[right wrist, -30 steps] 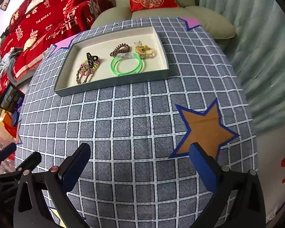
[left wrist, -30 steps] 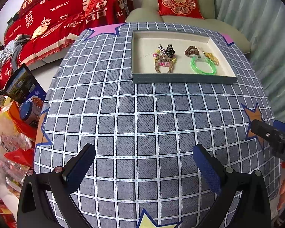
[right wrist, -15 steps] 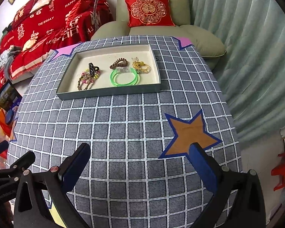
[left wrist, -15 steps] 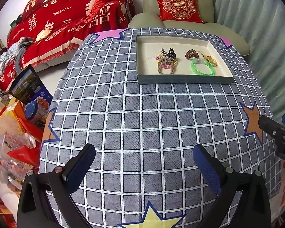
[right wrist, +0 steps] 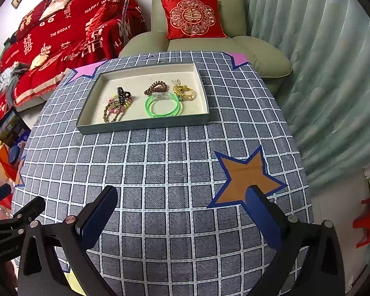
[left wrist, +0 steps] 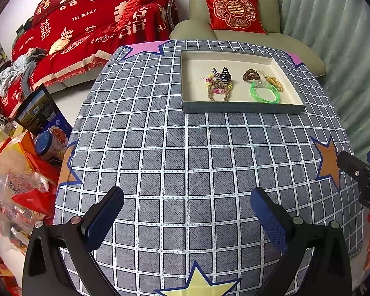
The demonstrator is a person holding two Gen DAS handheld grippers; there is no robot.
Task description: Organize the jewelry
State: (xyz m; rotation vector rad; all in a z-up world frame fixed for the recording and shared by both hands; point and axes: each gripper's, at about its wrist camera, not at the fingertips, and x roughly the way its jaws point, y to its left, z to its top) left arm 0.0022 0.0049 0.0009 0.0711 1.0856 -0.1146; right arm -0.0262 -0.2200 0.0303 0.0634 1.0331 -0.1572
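Left gripper [left wrist: 187, 208] wide apart, holds nothing, above near edge of tabletop [left wrist: 185, 153]. Right gripper [right wrist: 181, 206] same, empty, by orange star [right wrist: 246, 176]. Tray [right wrist: 145, 125] at far edge, twd right corner. Inside: green bangle [right wrist: 162, 106], black hair clip [right wrist: 122, 95] on beaded bracelets [right wrist: 113, 109], brown coil tie [right wrist: 156, 87], gold bits [right wrist: 185, 91], prob. rings, too small to tell.

yellow star [left wrist: 197, 285]: cut off by bottom edge | gold trinkets [right wrist: 183, 91]: too small to identify
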